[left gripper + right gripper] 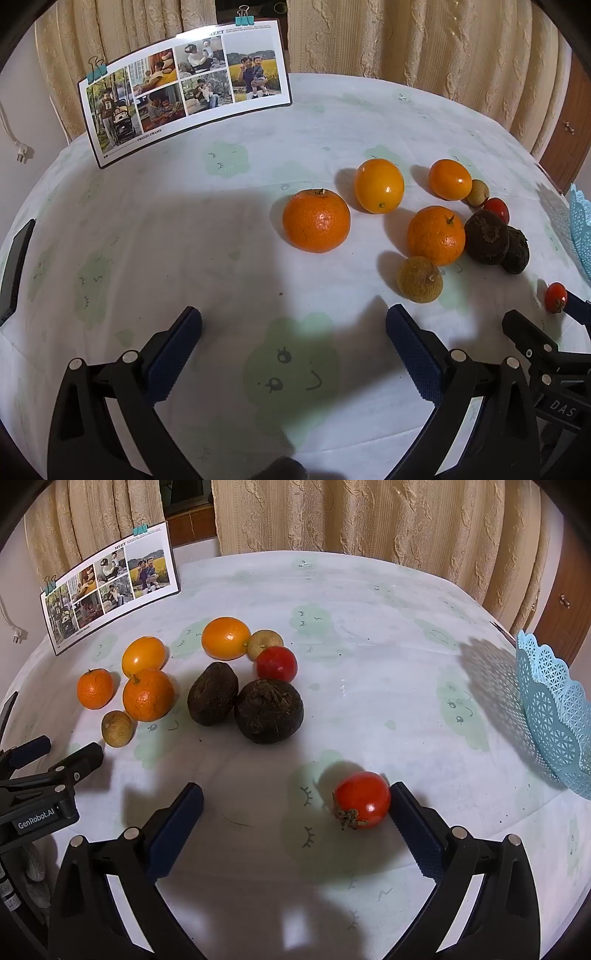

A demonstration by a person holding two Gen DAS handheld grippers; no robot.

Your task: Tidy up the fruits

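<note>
Right tongs spread wide, holding nothing; small red tomato on bench, touching right pad, likely staged for grasp, then blue basket at far right. Stem pointed toward camera, slightly left; axis near level. Left tongs gaped, empty, short of fruit cluster.

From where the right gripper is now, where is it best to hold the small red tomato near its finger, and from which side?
Grip the red tomato across its round middle, coming forward along the table with the right gripper open as now. It lies on its side, its dry stem pointing toward the camera, so the smooth flanks face the fingers. It already sits against the right finger; shifting slightly right would probably center it.
</note>
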